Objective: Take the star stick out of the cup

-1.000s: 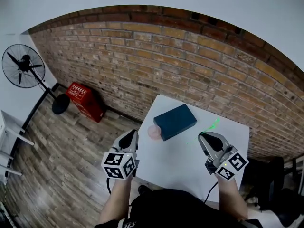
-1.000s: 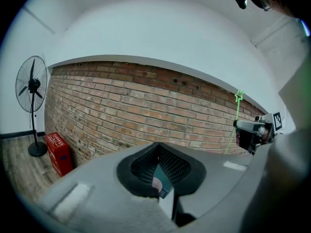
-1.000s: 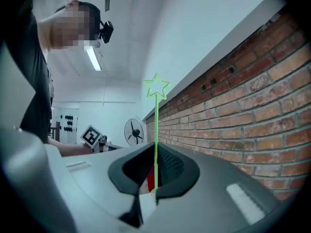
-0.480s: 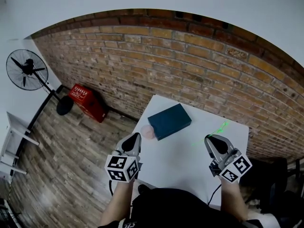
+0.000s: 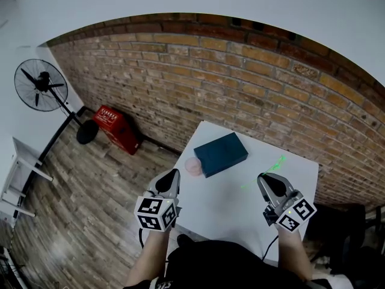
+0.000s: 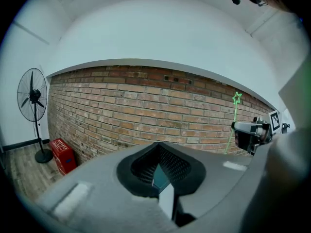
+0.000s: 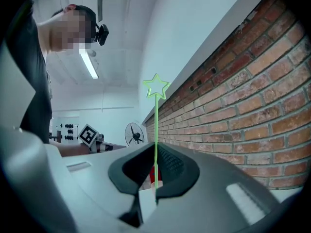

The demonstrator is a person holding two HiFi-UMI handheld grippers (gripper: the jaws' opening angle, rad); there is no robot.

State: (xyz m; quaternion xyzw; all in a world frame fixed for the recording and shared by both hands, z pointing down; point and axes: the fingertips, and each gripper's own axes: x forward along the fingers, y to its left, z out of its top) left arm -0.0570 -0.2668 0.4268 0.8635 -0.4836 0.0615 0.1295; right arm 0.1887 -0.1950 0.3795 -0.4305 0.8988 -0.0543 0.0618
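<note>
My right gripper (image 5: 262,177) is shut on the thin green star stick (image 5: 269,170), holding it above the white table (image 5: 231,206), clear of the cup. In the right gripper view the stick (image 7: 156,130) rises upright from between the jaws (image 7: 155,174), its star on top. The pink cup (image 5: 193,166) stands at the table's left edge, against a dark teal box (image 5: 221,153). My left gripper (image 5: 173,173) hovers just short of the cup, jaws together and empty. The left gripper view looks along its shut jaws (image 6: 159,171) and shows the star stick (image 6: 235,101) in the right gripper (image 6: 250,130).
A brick wall (image 5: 240,83) runs behind the table. On the wooden floor to the left are a red crate (image 5: 117,127), a standing fan (image 5: 43,86) and a white rack (image 5: 21,173). The person's arms and dark shirt fill the bottom of the head view.
My right gripper has drifted a little toward the table's near right with the stick still in it. The left gripper has edged slightly toward the cup.
</note>
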